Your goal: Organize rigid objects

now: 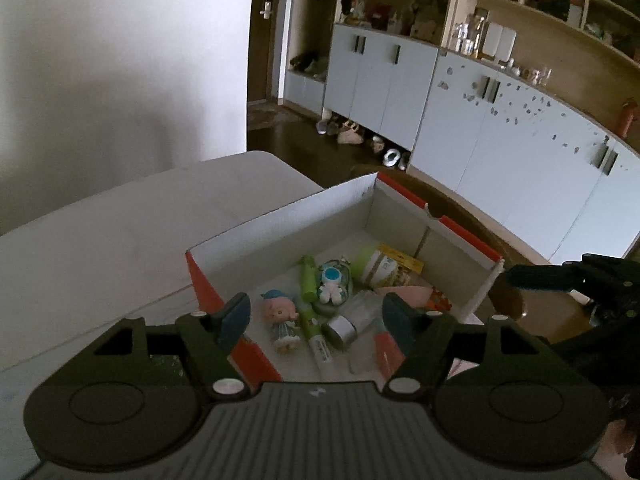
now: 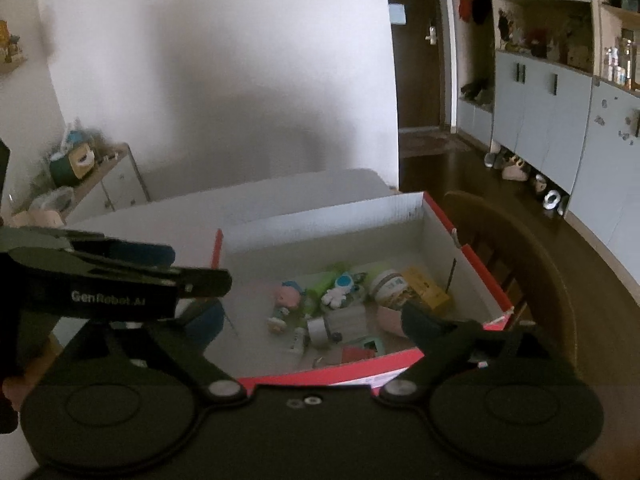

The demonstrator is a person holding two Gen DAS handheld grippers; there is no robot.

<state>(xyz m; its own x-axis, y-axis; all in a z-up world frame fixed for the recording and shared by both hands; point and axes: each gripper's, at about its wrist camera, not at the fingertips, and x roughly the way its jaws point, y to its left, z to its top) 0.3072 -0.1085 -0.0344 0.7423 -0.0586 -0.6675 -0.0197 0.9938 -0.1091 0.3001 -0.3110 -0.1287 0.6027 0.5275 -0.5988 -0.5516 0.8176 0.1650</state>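
Note:
A red cardboard box (image 1: 288, 220) with a white inside stands on the white table (image 1: 100, 240). It holds several small things: a pink doll (image 1: 282, 318), a green tube (image 1: 309, 280), an astronaut figure (image 1: 332, 284), a silver cylinder (image 1: 346, 326), a green-lidded jar (image 1: 380, 268) and a yellow packet (image 1: 404, 258). My left gripper (image 1: 316, 316) hangs open above the box's near end with nothing between its fingers. My right gripper (image 2: 312, 320) is wide open over the box (image 2: 320, 212), also empty. The left gripper (image 2: 192, 268) shows beside it at the box's left wall.
A wooden chair (image 2: 520, 248) stands right of the box. Pale blue cupboards (image 1: 500, 152) with shoes under them line the far wall. A low cabinet (image 2: 104, 184) with clutter on top sits at the back left. Bare table top lies left of the box.

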